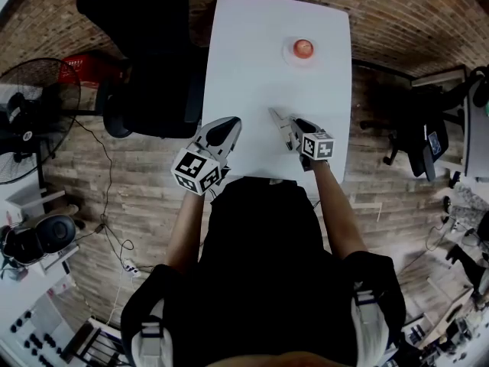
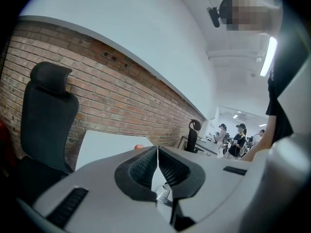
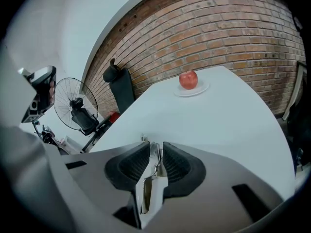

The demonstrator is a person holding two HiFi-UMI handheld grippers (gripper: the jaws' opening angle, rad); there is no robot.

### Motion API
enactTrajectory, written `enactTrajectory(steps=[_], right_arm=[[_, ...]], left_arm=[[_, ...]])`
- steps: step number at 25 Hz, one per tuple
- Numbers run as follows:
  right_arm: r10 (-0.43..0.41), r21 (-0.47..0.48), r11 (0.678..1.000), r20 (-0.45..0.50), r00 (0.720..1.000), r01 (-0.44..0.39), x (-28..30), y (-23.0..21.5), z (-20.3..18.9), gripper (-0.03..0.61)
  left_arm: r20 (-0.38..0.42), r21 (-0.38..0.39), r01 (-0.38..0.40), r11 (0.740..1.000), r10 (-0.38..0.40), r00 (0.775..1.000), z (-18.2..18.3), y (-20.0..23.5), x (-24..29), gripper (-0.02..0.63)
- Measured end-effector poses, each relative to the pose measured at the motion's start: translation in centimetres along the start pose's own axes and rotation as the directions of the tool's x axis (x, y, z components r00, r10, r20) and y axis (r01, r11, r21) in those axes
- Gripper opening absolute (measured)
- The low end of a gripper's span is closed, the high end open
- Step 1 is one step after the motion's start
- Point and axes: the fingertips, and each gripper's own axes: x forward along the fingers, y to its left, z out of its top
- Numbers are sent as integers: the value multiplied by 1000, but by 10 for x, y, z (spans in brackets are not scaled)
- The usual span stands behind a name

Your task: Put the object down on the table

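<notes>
I see the white table (image 1: pixel 252 67) running away from me, with a black office chair (image 1: pixel 145 67) pulled up at its left side; at the far end a small plate (image 1: pixel 290 58) carries a red apple (image 1: pixel 303 48), well apart from both tools; the near half of the table is bare. The left gripper (image 2: pixel 158 152) has its jaws pressed together with nothing between the pads, and it hangs at the near left edge of the table. The right gripper (image 3: pixel 154 147) is over the near end, and its jaws clamp a thin metal utensil (image 3: pixel 155 157) that pokes out a little ahead of the pads; I cannot make out whether it is a fork or a spoon. As I judge it, the put-down is not yet done; what is left is to lower the right tool to the bare surface in front of it and let the jaws part.
</notes>
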Motion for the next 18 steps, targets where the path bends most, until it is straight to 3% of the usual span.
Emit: enactTrajectory(steps=[9,13,18], right_arm=[[-32,10,999,23,999,32,-22,-2,9,58],[97,-2,995,72,993,-97,-36,12,11,-2],[194,-78,979,107,975,-187,-64,35,20,-2]], left_arm=[[5,26,17,1000,-17,1000,6,-11,3,25],[10,30,15,999,-15,1000,6,-26,4,25],[6,26,9,1000,-9,1000,2,-42,1,25]])
